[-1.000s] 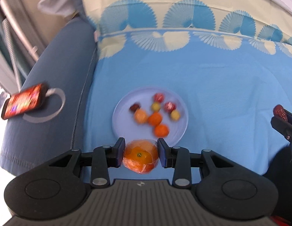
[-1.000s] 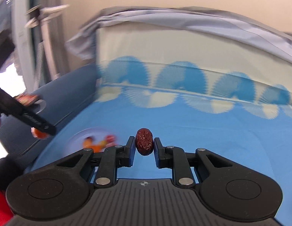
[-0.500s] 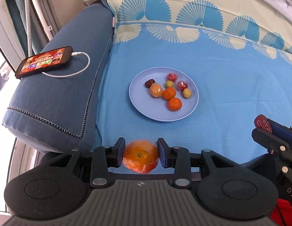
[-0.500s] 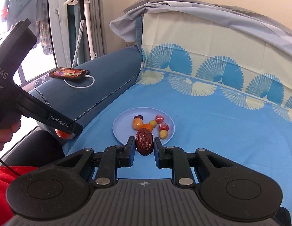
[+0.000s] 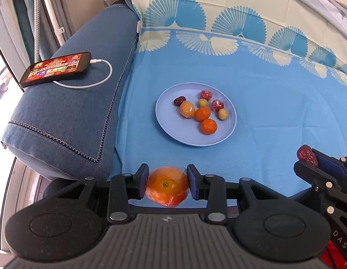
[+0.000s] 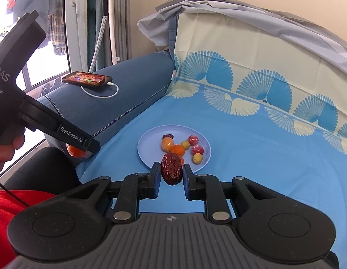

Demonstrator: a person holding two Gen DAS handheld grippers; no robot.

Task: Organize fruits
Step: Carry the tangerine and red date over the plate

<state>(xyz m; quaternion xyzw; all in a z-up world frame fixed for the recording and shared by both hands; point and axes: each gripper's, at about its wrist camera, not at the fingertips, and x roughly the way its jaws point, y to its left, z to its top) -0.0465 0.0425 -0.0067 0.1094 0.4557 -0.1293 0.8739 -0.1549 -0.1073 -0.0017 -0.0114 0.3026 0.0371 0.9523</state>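
Note:
A pale blue plate (image 5: 227,132) (image 6: 144,150) lies on the blue sheet and holds several small fruits: oranges, two red wrapped ones, two yellowish ones and a dark date. My left gripper (image 5: 168,185) is shut on a wrapped orange (image 5: 166,186), held near the sofa's front edge, short of the plate. My right gripper (image 6: 172,174) is shut on a wrinkled dark red date (image 6: 172,168) (image 5: 306,155), held in front of the plate. In the right wrist view the left gripper's body (image 6: 59,130) shows at the left with the orange (image 6: 76,151) under it.
A blue sofa armrest (image 5: 68,112) carries a phone (image 5: 56,68) (image 6: 87,78) on a white charging cable. A patterned backrest cover (image 6: 263,67) rises behind the sheet. A person's hand (image 6: 5,148) and red clothing (image 6: 7,213) are at the left.
Both grippers drew back from the plate during the first half second, so it now looks farther off. The views went from blurred to sharp. Each gripper kept its fruit.

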